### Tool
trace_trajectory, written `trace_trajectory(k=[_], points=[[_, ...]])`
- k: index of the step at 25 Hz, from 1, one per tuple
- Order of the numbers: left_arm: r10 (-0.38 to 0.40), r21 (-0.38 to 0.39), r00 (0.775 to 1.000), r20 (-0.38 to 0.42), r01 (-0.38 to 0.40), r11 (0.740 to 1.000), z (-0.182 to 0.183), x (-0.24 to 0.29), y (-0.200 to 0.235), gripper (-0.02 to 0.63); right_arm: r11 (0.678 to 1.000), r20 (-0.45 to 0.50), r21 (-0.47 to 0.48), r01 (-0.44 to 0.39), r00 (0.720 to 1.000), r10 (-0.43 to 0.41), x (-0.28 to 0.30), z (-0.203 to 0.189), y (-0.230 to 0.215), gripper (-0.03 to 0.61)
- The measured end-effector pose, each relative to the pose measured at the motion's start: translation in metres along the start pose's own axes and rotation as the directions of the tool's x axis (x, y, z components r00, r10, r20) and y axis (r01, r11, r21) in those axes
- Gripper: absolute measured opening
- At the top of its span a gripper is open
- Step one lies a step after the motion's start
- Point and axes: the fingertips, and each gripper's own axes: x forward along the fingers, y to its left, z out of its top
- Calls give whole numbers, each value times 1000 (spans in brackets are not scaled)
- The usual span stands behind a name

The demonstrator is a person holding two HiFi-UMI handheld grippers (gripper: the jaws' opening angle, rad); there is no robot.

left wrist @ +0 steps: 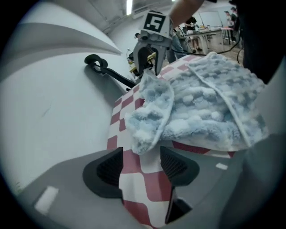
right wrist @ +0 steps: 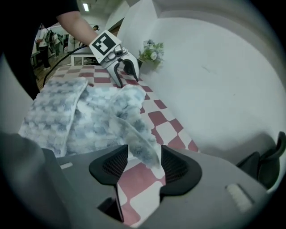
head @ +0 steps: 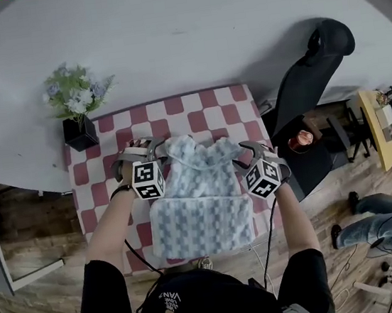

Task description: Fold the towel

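Towel count is one: a fluffy pale blue-and-white checked towel (head: 200, 202) lies mid-bench, its near part flat and its far part rumpled. I count two tools. The left hand-held gripper (left wrist: 142, 157) stands with its jaws apart, and one far corner of the towel droops just ahead of them, clear of both pads. The right hand-held gripper (right wrist: 144, 162) also has its jaws spread. The other far corner hangs down between them with a gap on one side, so nothing is clamped. Whether that corner brushes the other pad I cannot tell. One bench (head: 204, 108) carries it all under a red-and-white checked cover. One black pot (head: 79, 132) with one bunch of pale flowers (head: 73, 93) sits at the far left corner, well apart from the towel. One black chair (head: 308, 80) stands off the right side. My head and shoulders hide the bench's near edge, and the clutter at the far right is too small to make out.
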Motion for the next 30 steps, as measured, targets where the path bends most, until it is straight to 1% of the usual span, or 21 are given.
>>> trace_trajectory(k=[2, 3, 5, 6, 7, 8, 9, 11, 14, 16, 18, 21, 24, 27, 28, 30], points=[[-21, 40, 1000, 11, 21, 999, 2, 12, -1, 238, 999, -14, -39, -22, 1000, 21, 3, -1, 3, 228], [-32, 59, 999, 19, 31, 998, 4, 17, -2, 233, 998, -20, -54, -27, 999, 26, 4, -2, 3, 213], [-54, 98, 998, 35, 51, 994, 9, 24, -3, 225, 997, -24, -69, -29, 999, 28, 3, -3, 2, 157], [-61, 110, 997, 42, 56, 992, 12, 25, -3, 189, 997, -21, -71, -28, 999, 27, 1, -3, 0, 108], [-64, 111, 997, 50, 58, 992, 13, 24, -1, 130, 997, -13, -69, -26, 1000, 25, -1, -3, -2, 53], [-63, 101, 996, 58, 57, 993, 14, 20, 3, 71, 998, -1, -58, -22, 1000, 22, -3, -1, -6, 48], [-60, 83, 996, 67, 54, 995, 14, 15, 9, 35, 999, 20, -34, -18, 1000, 18, -6, 2, -11, 44], [-43, 41, 996, 80, 40, 998, 10, -2, 26, 29, 999, 85, 54, -7, 996, 3, -13, 12, -27, 41], [-3, -46, 996, 89, 7, 999, -1, -35, 63, 26, 984, 180, 179, 17, 982, -50, -24, 30, -60, 40], [21, -107, 995, 94, -11, 994, -9, -57, 88, 26, 973, 230, 230, 31, 970, -85, -25, 45, -82, 40], [31, -156, 995, 96, -16, 988, -14, -72, 110, 26, 964, 250, 262, 48, 961, -116, -22, 62, -102, 40], [21, -210, 997, 68, -6, 978, -21, -70, 131, 26, 949, 218, 305, 83, 964, -155, -4, 72, -129, 40], [-57, -263, 998, -20, 49, 963, -39, -33, 130, 26, 926, 132, 366, 97, 979, -155, 31, 66, -143, 38], [-148, -329, 981, -122, 101, 939, -68, 16, 107, 28, 907, 31, 409, 98, 992, -122, 71, 49, -139, 38], [-162, -348, 974, -156, 100, 932, -78, 28, 101, 29, 899, -1, 425, 104, 993, -115, 83, 42, -136, 38], [-151, -384, 965, -213, 59, 921, -95, 44, 98, 38, 872, -54, 470, 137, 990, -127, 100, 27, -133, 40]])
